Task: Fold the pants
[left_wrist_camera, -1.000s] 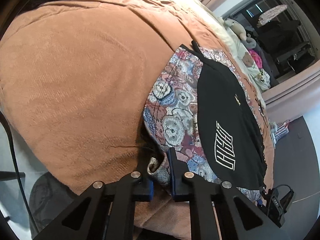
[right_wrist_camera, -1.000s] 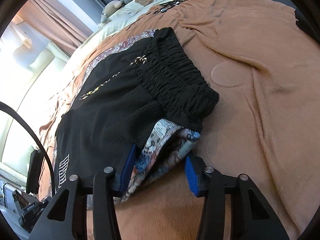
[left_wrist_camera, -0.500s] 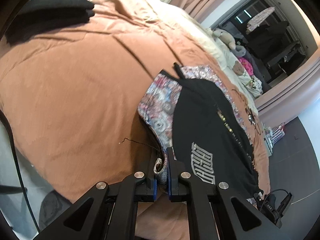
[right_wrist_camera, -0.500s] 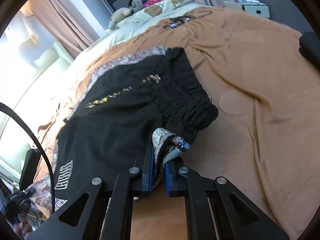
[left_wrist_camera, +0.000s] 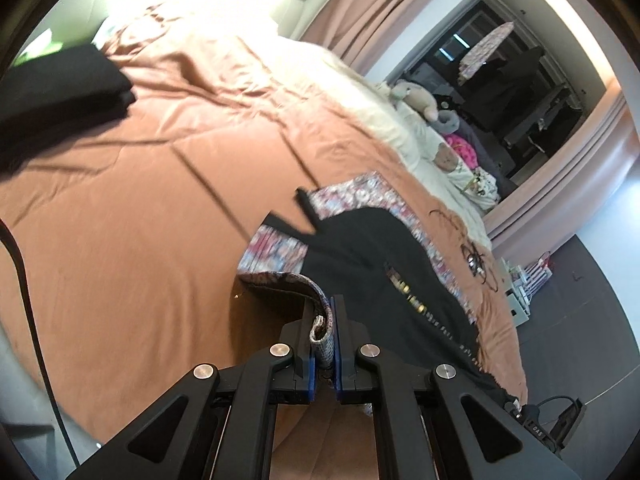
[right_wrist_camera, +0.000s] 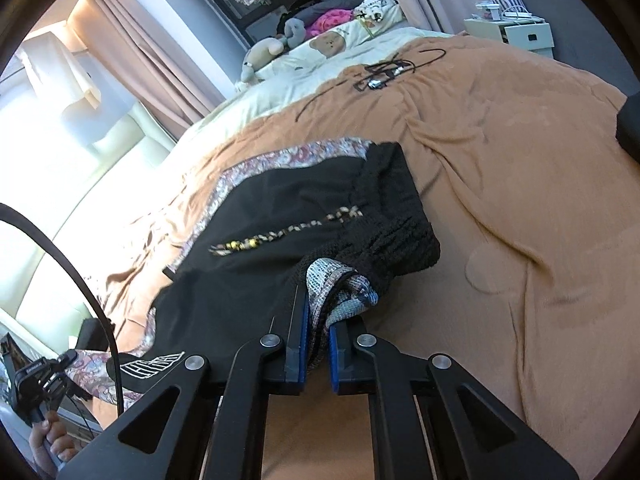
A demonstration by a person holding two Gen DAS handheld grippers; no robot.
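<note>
Both grippers pinch patterned cloth [left_wrist_camera: 322,330] under pants [right_wrist_camera: 248,280]; only left view shows black stack [left_wrist_camera: 60,88].

Both wrist cameras look down along their fingers, close above the bed [left_wrist_camera: 120,208], sharing the pants [left_wrist_camera: 372,264] [right_wrist_camera: 280,216].

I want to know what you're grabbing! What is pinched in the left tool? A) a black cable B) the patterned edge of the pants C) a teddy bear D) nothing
B: the left tool is shut on the pants' patterned edge, lifting it off the brown blanket.
</note>
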